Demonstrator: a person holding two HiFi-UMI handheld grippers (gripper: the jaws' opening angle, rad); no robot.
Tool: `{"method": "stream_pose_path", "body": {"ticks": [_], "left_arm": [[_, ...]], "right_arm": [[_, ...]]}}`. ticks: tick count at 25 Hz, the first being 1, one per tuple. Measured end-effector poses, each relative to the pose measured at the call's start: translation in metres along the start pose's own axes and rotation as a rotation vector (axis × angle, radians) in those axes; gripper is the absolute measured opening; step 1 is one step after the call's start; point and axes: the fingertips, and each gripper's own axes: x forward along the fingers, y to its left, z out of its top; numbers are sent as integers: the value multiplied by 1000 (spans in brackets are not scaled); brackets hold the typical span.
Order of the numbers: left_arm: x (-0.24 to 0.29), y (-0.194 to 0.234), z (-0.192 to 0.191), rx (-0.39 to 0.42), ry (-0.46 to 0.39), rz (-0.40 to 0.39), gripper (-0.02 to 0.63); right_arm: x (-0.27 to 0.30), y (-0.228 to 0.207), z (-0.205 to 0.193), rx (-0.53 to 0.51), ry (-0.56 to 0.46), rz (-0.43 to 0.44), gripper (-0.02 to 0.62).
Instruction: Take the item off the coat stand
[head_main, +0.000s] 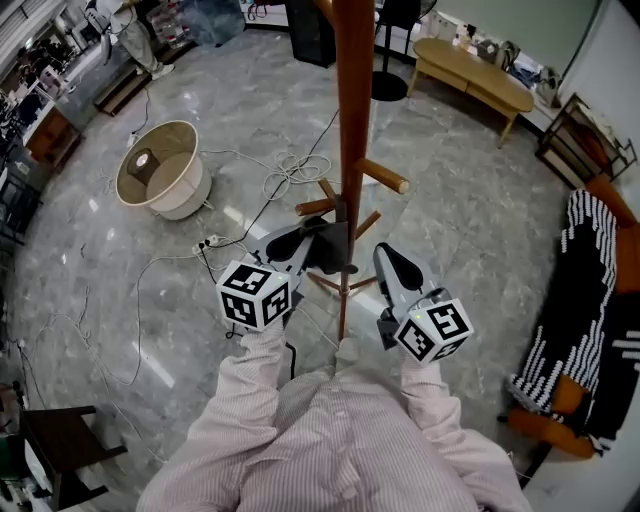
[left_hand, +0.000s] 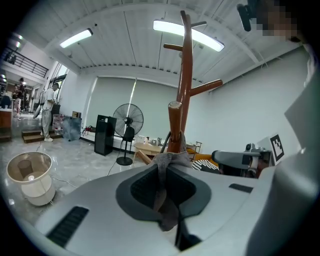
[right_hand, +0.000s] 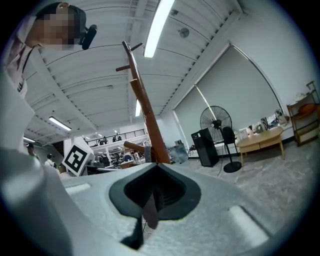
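The brown wooden coat stand (head_main: 352, 120) rises straight in front of me, with short pegs (head_main: 385, 177) sticking out. A dark grey cloth item (head_main: 325, 248) hangs against the pole at a low peg. My left gripper (head_main: 305, 245) is at its left side. In the left gripper view the jaws are shut on a strip of the grey cloth (left_hand: 167, 162), which loops up round a peg (left_hand: 174, 125). My right gripper (head_main: 392, 262) hovers just right of the pole, shut with nothing in it, and its own view shows the pole (right_hand: 145, 115) leaning away above the jaws.
A round white lampshade-like tub (head_main: 160, 170) and loose cables (head_main: 290, 170) lie on the marble floor to the left. A wooden table (head_main: 470, 70) stands at the back right, a striped cloth on an orange seat (head_main: 570, 300) at right, and a dark chair (head_main: 60, 440) at lower left.
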Motion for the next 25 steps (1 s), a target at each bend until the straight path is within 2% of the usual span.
{"method": "stream_pose_path", "body": {"ticks": [18, 25], "left_arm": [[-41, 11, 30, 33, -79, 33, 23], [-66, 18, 35, 23, -112, 40, 23]], "right_arm": [[-14, 26, -4, -2, -21, -36, 5], [-17, 49, -8, -8, -23, -38, 5]]}}
